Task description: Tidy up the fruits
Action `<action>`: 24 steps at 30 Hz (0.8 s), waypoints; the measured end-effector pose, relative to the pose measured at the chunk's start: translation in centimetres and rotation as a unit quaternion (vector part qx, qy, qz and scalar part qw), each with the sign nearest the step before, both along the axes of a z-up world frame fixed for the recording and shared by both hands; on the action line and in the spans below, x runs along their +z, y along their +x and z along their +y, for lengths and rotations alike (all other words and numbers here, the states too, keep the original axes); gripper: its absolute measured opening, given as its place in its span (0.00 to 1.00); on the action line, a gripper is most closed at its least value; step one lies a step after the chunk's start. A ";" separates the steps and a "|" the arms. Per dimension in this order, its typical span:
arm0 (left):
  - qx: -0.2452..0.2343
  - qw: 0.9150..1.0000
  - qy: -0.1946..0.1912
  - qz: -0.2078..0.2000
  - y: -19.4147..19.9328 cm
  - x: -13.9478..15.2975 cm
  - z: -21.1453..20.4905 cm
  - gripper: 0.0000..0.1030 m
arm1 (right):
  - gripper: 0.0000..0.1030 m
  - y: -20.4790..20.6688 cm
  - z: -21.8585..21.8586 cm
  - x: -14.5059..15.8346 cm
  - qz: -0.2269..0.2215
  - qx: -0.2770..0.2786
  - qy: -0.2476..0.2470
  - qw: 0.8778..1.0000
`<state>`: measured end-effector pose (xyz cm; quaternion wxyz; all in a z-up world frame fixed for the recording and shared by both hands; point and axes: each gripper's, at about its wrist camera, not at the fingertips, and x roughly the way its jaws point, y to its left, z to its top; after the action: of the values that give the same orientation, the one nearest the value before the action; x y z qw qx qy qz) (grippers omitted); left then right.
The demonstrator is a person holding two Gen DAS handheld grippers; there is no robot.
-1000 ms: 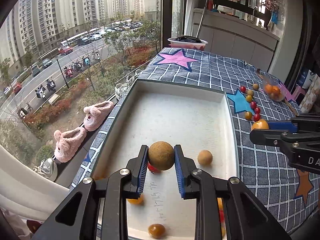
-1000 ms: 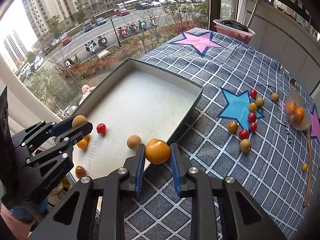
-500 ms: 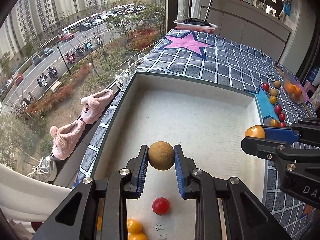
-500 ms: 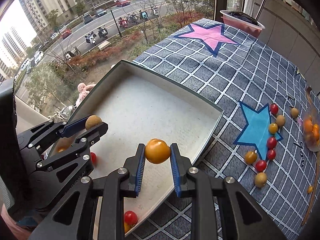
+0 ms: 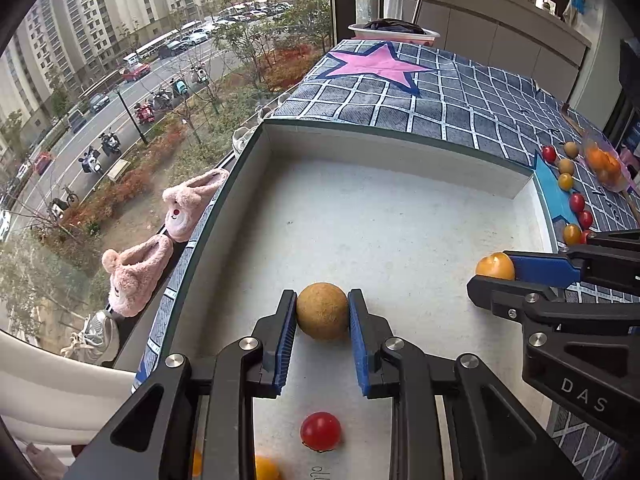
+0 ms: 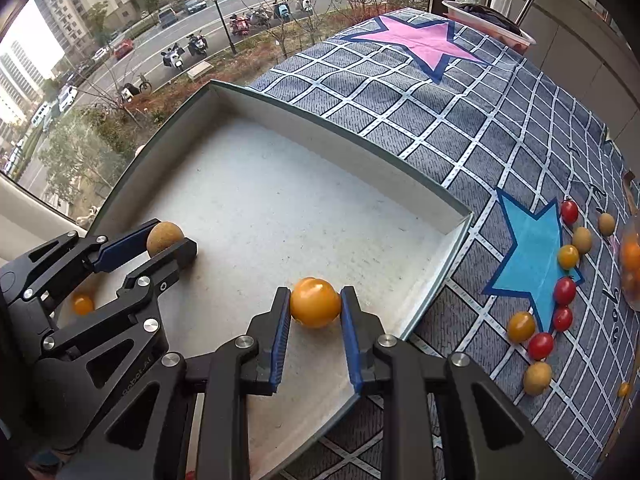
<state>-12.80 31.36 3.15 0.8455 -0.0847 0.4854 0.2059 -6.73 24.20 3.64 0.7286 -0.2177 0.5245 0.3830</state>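
My left gripper (image 5: 322, 316) is shut on a brown round fruit (image 5: 322, 310) over the white floor of a shallow box (image 5: 392, 142). In the right wrist view that gripper (image 6: 170, 245) shows at the left with the brown fruit (image 6: 163, 237). My right gripper (image 6: 315, 307) is shut on an orange tomato (image 6: 315, 302) above the box's near right part (image 6: 436, 292); the left wrist view has it at the right edge (image 5: 494, 271). A red tomato (image 5: 321, 431) and small orange ones (image 6: 82, 304) lie in the box.
Several red, orange and brown fruits (image 6: 564, 290) lie around a blue star on the checked cloth (image 6: 460, 120) right of the box. A clear bag of orange fruit (image 5: 606, 162) sits further right. A window borders the box's left side; a pink basin (image 5: 394, 32) stands far back.
Both grippers have sunk toward the box floor and moved further over it, each still holding its fruit. The fruits lying in the box have slid toward the bottom of both views.
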 end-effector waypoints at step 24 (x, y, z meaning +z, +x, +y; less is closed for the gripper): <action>0.027 0.999 0.006 -0.045 -4.5 3.3 -0.6 0.95 | 0.81 -1.7 -5.2 4.5 -0.003 -0.028 0.033 0.999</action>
<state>-17.35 30.80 6.44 0.8613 -0.1021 0.4429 0.2273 -8.42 19.04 8.09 0.7475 -0.1797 0.5150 0.3791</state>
